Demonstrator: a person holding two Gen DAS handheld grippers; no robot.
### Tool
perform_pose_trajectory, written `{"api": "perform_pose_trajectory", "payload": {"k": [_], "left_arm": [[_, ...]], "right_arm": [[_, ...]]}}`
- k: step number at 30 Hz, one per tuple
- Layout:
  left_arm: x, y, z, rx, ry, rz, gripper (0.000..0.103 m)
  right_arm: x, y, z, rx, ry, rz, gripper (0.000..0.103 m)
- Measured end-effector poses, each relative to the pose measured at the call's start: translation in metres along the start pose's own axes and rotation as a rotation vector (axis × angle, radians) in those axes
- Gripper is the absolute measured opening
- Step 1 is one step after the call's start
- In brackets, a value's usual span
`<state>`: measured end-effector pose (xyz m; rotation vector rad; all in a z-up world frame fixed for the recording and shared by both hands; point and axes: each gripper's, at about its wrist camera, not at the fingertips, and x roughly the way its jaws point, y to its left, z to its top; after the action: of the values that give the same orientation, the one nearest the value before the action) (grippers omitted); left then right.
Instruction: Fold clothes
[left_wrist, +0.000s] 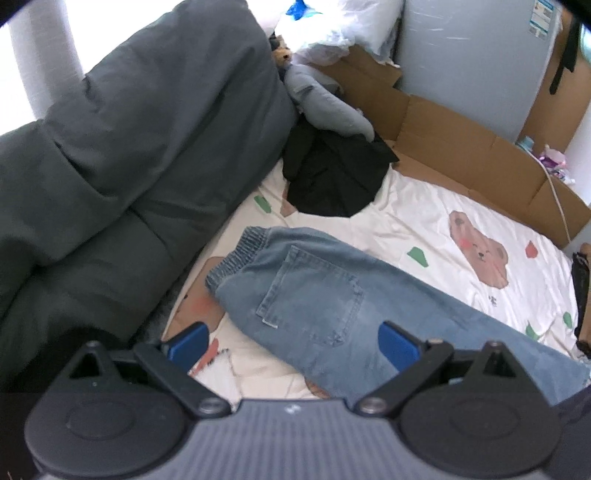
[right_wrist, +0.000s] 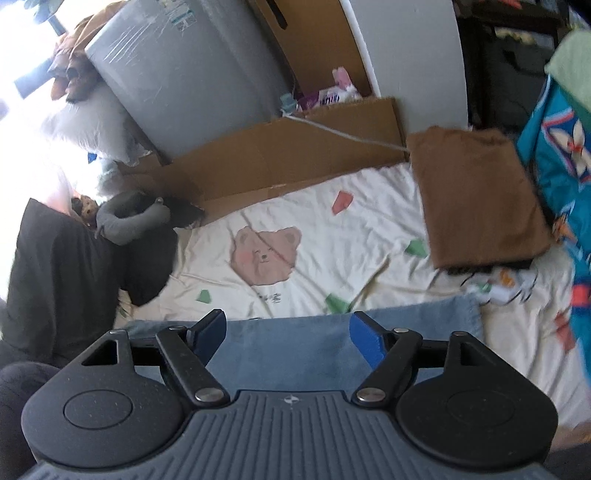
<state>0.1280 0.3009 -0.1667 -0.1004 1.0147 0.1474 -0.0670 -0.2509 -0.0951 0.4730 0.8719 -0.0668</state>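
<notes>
While the jeans (left_wrist: 317, 295) lie flat along the bed (left_wrist: 424, 206), folded lengthwise with the waistband toward the grey duvet (left_wrist: 129, 147), both tools hang above them with jaws apart and nothing held: left tool (left_wrist: 291, 343), right tool (right_wrist: 288, 332). Pinching only the top layer could pull the fold apart, or snag the bear sheet underneath

Bear-print bed sheet (left_wrist: 424, 206): jeans (left_wrist: 332, 295), black garment (left_wrist: 332, 177), folded brown top (right_wrist: 476, 199)
</notes>
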Motion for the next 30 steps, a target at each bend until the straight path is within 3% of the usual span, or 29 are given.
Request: {"api": "perform_pose_trajectory", "payload": {"k": [5,14,21,30], "left_arm": [[-0.016,-0.007,0.003,-0.014,-0.002,0.019,0.099],[-0.041,-0.042,0.000,-0.040,-0.022,0.021,0.100],[-0.024,-0.091,-0.011,0.007,-0.026,0.034,0.100],[0.014,-0.134,-0.027,-0.001,0.042,0.011,0.100]], "right_arm": [[-0.023,-0.027,0.026,-0.165,0.072,0.047,0.079],[-0.026,-0.092,0.039,-0.088,0.117,0.030,0.079],[0.001,-0.114,0.048,-0.212,0.177,0.035,0.079],[0.047,-0.177,0.032,-0.063,0.203,0.065,0.079]]}}
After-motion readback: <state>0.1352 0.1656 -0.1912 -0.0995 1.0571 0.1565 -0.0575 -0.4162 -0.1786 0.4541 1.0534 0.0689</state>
